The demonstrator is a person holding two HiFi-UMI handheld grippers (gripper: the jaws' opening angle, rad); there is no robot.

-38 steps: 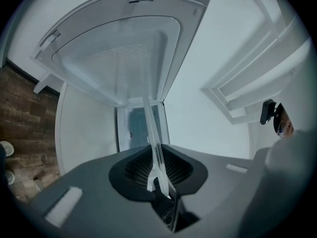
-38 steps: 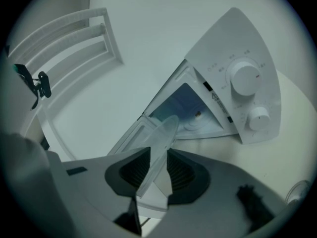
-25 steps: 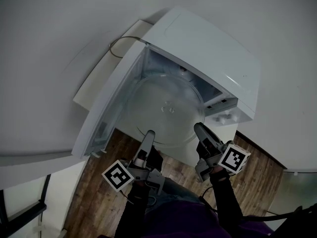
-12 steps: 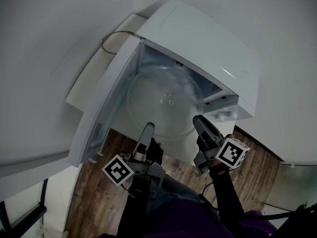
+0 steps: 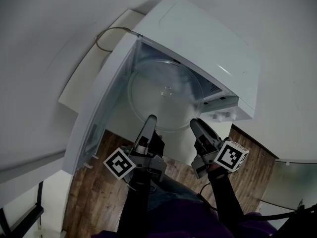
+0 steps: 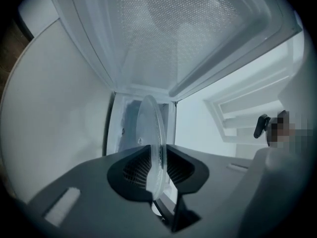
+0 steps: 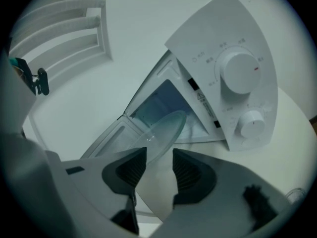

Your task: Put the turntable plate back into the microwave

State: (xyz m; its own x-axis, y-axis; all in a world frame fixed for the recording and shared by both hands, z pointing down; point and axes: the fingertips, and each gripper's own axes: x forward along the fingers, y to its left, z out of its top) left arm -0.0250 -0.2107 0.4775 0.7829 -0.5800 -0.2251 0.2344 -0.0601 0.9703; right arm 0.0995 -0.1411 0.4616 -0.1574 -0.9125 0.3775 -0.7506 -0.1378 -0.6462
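The jaws of the left gripper (image 6: pixel 157 168) have just been easing apart, yet its pads pinch the near rim of the glass plate (image 5: pixel 166 92). The jaws of the right gripper (image 7: pixel 154 168) have just spread wide, and the rim passes between them untouched. The plate sits mostly inside the microwave (image 5: pixel 213 43), whose door (image 5: pixel 101 98) is open. Risk: only one loosening grip holds the rim. If it releases before the plate is seated, the glass may slide out or chip.

Both arms are reaching forward, side by side. The left gripper (image 5: pixel 150 119) is pinching the rim of the turntable plate (image 5: pixel 166 90), its jaws having just been easing apart. The right gripper (image 5: pixel 194 123) is standing wide, jaws just opened, gripping nothing.
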